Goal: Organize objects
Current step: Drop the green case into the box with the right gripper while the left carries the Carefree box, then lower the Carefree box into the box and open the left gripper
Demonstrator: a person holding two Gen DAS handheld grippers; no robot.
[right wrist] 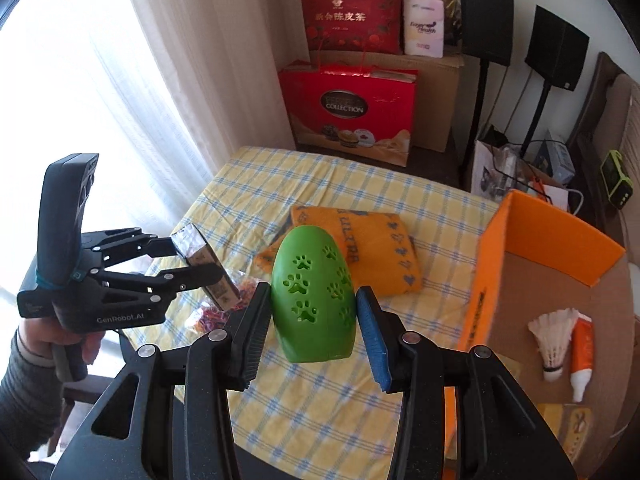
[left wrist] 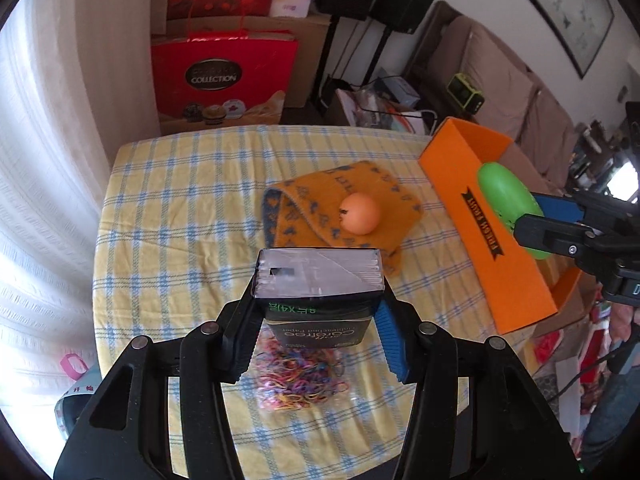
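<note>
My left gripper is shut on a dark tissue pack and holds it above a bag of coloured rubber bands. It also shows in the right wrist view at the left. My right gripper is shut on a green egg-shaped shell with paw-print holes, held above the table near the orange box. An orange ball rests on a folded orange cloth. The ball is hidden behind the shell in the right wrist view.
The table has a yellow checked cloth. The orange box at the right holds a shuttlecock and a small tube. Red gift bags, cardboard boxes and speaker stands stand behind the table. A curtain hangs at the left.
</note>
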